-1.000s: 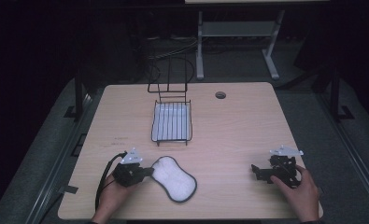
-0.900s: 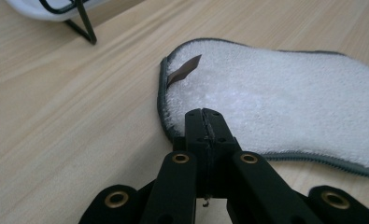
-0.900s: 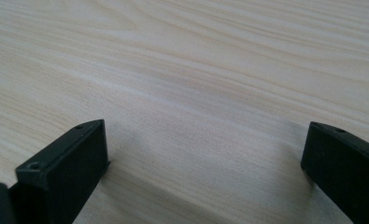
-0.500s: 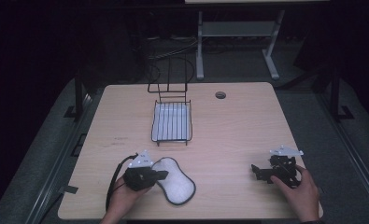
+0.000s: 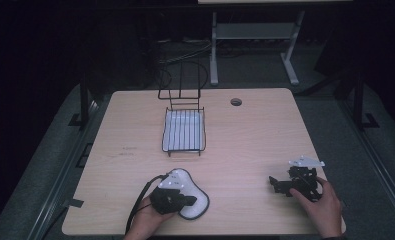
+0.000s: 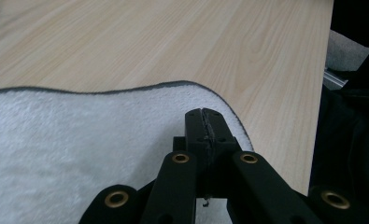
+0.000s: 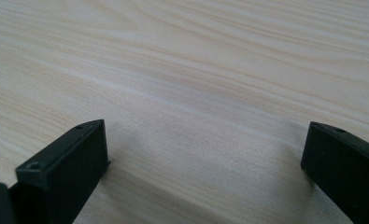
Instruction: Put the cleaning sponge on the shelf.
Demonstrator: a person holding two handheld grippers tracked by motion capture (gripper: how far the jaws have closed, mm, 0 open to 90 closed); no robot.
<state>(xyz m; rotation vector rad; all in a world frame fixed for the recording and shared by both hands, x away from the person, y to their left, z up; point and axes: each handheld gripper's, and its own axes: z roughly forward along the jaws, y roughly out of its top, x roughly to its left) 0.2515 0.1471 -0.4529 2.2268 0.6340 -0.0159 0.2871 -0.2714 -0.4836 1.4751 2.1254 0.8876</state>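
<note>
Since a second ago, the left claw (image 5: 187, 201) has slid across the counter (image 5: 250, 145) toward three o'clock, from the left rim of the white mat (image 5: 195, 202) to a spot over its middle. Its jaws are pressed fully together, and its own view (image 6: 205, 116) puts the tips low over the terry surface, with nothing pinched between them. The mat, white with a dark edge binding, has kept roughly the same patch near the front edge, at six o'clock from the wire rack (image 5: 184, 129), which stands well apart from it toward the back.

At about four o'clock, the right claw (image 5: 274, 183) has not moved; its jaws stand wide apart over bare wood (image 7: 205, 154), holding nothing.

With closed jaws riding over the cloth, this looks like pressing or smoothing rather than a pickup. Whether the tips actually touch the pile I cannot tell. A lift would call for the jaws to open and bite the mat's edge.
</note>
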